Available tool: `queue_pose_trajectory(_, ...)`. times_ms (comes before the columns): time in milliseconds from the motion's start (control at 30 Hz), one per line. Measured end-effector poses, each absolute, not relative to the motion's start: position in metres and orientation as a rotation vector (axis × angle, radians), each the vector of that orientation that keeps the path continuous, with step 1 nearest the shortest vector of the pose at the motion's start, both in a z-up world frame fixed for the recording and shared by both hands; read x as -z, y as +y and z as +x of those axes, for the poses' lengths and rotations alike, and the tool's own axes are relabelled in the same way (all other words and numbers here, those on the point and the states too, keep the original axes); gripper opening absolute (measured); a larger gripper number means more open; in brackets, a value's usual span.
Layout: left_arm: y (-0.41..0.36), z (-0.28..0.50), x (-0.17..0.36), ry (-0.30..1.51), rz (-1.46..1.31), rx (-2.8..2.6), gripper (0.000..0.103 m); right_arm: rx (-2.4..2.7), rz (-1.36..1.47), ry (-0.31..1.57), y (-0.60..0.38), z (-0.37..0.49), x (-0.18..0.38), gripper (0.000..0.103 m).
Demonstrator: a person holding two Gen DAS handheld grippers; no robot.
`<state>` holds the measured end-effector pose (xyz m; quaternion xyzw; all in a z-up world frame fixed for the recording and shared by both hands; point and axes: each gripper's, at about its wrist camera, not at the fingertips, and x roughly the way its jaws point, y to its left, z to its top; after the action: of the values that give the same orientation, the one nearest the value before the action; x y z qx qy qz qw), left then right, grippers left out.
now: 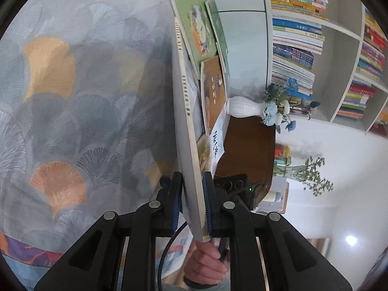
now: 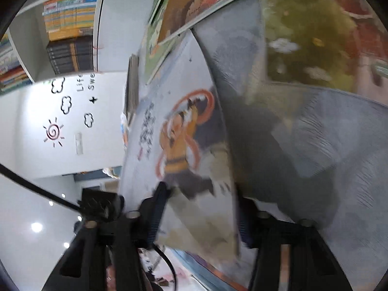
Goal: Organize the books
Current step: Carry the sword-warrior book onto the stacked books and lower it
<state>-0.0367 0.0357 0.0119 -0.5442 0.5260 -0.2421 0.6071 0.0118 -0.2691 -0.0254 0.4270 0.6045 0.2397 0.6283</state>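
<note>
My left gripper [image 1: 192, 177] is shut on a thin book with a cream spine [image 1: 186, 111], held edge-on and upright. Behind it lean a green picture book [image 1: 198, 29] and a brown one [image 1: 213, 89]. The right wrist view is blurred. It shows the grey cover with an orange figure [image 2: 179, 145] lying slanted across the gap of my right gripper [image 2: 201, 194]. The jaws stand apart: one finger [image 2: 158, 198] is in front of the cover, the other sits behind the spine edge. The brown book [image 2: 206, 0] shows at the top.
A carpet with a fan-leaf pattern [image 1: 72, 97] fills the left. White shelves [image 1: 339, 48] packed with books stand at the right. A white vase of blue flowers [image 1: 245, 106] sits on a brown table [image 1: 247, 150]. A person's hand [image 1: 208, 264] shows below the left gripper.
</note>
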Motion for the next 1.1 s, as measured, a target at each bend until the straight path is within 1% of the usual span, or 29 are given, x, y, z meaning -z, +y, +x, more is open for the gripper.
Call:
queue_pose_trajectory(133,0.037,-0.036,-0.015,1.248,-1.138,0.488,0.013,-0.528,0.769,1.342,-0.255,0.010,0.002,0.035)
queue_pose_trajectory(233,0.028,-0.035,-0.026,1.263,-0.974,0.442,0.012,-0.497,0.530,1.281,-0.236,0.002,-0.024,0.034)
queue_pose_trajectory(300,0.020,-0.034,-0.035,1.258,-0.866,0.417,0.012,-0.480,0.421,1.246,-0.224,-0.003,-0.035,0.034)
queue_pose_trajectory(333,0.014,-0.034,-0.045,1.249,-0.776,0.402,0.012,-0.478,0.379,1.234,-0.218,-0.006,-0.040,0.034)
queue_pose_trajectory(500,0.002,-0.037,-0.072,1.205,-0.557,0.412,0.013,-0.472,0.211,1.188,-0.193,-0.018,-0.055,0.034)
queue_pose_trajectory(600,0.010,-0.037,-0.078,1.193,-0.536,0.437,0.013,-0.473,0.167,1.159,-0.180,-0.024,-0.065,0.034)
queue_pose_trajectory(833,0.054,-0.037,-0.100,1.154,-0.563,0.515,0.014,-0.500,0.135,1.100,-0.144,-0.040,-0.094,0.033)
queue_pose_trajectory(933,0.078,-0.033,-0.111,1.131,-0.569,0.526,0.015,-0.508,0.162,1.087,-0.120,-0.034,-0.102,0.033)
queue_pose_trajectory(1100,0.120,-0.020,-0.129,1.085,-0.574,0.548,0.016,-0.512,0.160,1.038,-0.077,-0.022,-0.123,0.034)
